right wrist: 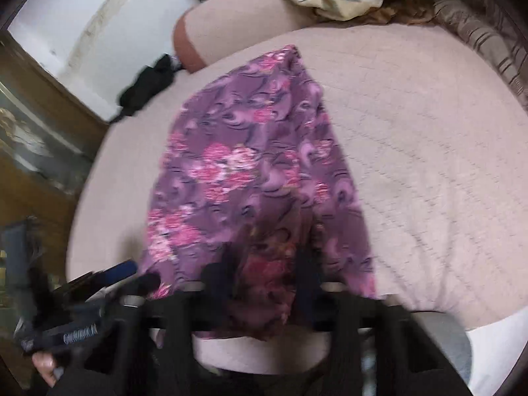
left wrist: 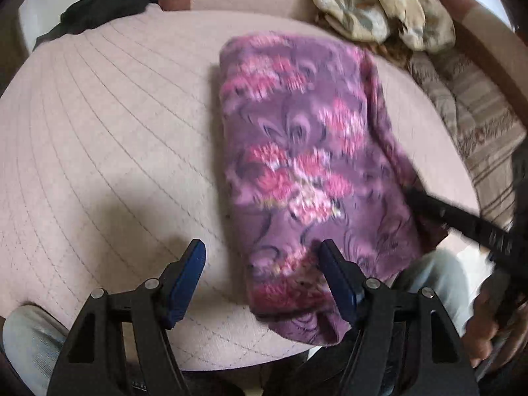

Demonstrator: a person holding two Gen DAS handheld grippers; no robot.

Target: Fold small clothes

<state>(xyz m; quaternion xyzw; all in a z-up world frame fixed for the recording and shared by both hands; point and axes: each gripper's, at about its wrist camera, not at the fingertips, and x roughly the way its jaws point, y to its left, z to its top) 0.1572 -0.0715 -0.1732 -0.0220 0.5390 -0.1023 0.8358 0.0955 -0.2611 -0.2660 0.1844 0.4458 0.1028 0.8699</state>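
A purple cloth with pink flowers (left wrist: 307, 165) lies folded into a long strip on the pink quilted cushion (left wrist: 115, 132). My left gripper (left wrist: 262, 257) is open and empty just above the cloth's near left edge; its right finger is over the cloth. My right gripper (left wrist: 462, 217) reaches in from the right at the cloth's right edge. In the right wrist view the cloth (right wrist: 250, 165) drapes over my right gripper (right wrist: 264, 274), whose jaws stand apart with fabric between and over them. The left gripper (right wrist: 109, 274) shows at lower left.
A black garment (left wrist: 102, 6) lies at the cushion's far left edge. A beige leaf-print cloth (left wrist: 379, 3) is heaped at the far right on a striped cover (left wrist: 478, 125). A wooden cabinet (right wrist: 39, 151) stands left of the cushion. My knees are below the near edge.
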